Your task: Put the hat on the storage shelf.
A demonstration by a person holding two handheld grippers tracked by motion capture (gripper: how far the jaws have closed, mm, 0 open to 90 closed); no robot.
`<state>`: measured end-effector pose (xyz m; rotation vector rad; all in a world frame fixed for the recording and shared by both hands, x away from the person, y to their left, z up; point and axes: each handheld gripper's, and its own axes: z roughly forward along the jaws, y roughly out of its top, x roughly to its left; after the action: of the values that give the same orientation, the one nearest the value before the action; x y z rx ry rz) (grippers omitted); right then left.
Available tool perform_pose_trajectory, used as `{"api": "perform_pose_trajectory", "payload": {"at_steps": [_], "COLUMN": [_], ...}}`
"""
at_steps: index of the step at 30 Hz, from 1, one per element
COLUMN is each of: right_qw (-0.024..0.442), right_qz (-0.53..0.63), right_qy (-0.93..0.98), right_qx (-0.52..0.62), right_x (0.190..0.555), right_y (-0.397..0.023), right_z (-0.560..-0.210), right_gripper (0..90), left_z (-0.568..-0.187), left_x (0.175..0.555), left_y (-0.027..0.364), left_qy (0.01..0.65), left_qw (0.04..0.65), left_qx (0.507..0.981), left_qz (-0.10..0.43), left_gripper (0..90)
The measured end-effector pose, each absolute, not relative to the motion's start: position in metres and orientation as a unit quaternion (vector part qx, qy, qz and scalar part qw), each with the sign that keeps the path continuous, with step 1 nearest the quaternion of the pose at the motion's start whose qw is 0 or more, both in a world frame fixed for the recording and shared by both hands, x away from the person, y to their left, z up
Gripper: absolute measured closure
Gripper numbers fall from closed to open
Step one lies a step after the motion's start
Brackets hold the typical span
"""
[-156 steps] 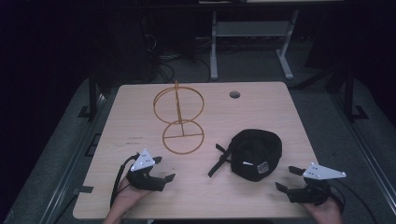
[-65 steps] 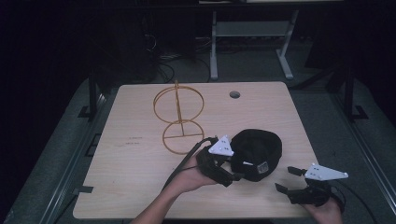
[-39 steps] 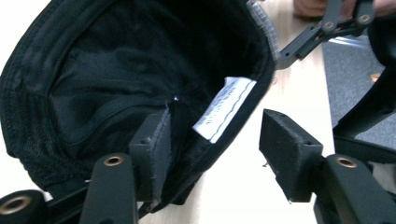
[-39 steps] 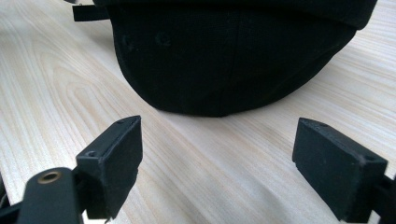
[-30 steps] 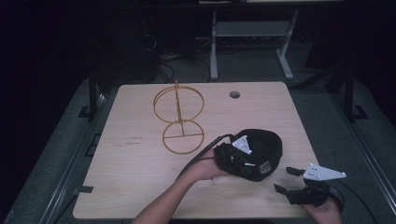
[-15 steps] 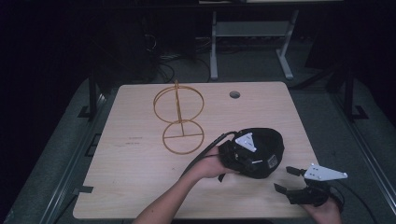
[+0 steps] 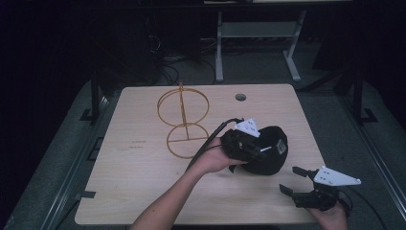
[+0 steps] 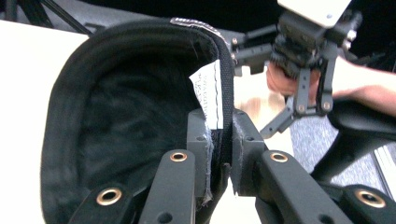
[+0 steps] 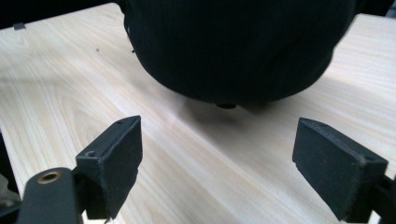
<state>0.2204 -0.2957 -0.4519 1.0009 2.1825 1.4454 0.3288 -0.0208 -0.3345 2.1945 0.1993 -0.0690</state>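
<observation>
Left tool (image 8: 219, 154): pinching rim of black cap (image 7: 268, 155), jaws either side of band by white label (image 8: 208, 93).
Cap: tipped up, inside faces left tool; on table (image 7: 143, 158) right of gold wire stand (image 7: 182, 120).
Right tool (image 7: 293, 179): spread wide, nothing in it, just off cap's near-right side.
Stand: upright, apart from cap.

Wire stand (image 7: 182, 122) sits on the counter (image 7: 134, 177), left of centre. Cap (image 7: 270, 158) lies to its right, nearer the front. Left tool (image 7: 265, 149) meets the cap's rim; right tool (image 7: 293, 180) sits front-right, apart from the cap.
</observation>
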Motion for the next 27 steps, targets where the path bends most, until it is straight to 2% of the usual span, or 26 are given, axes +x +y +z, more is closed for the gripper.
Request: {"api": "perform_pose_trajectory", "payload": {"at_steps": [7, 18, 27], "right_qw": [0.180, 0.187, 0.198], "right_qz": [0.531, 0.580, 0.581], "right_qy": [0.756, 0.728, 0.725], "right_qx": [0.339, 0.314, 0.312], "right_x": [0.221, 0.226, 0.235], "right_y": [-0.290, -0.280, -0.272], "right_z": [-0.437, -0.410, -0.409], "right_gripper": [15.7, 16.6, 20.2], "left_z": [-0.309, -0.292, -0.280], "left_x": [0.334, 0.332, 0.325], "left_y": [-0.016, -0.015, -0.022], "left_qy": [0.092, 0.095, 0.069], "left_qw": [0.474, 0.485, 0.489], "left_qx": [0.875, 0.869, 0.869], "left_qz": [-0.028, -0.024, -0.021], "left_gripper": [80.3, 80.3, 80.3]}}
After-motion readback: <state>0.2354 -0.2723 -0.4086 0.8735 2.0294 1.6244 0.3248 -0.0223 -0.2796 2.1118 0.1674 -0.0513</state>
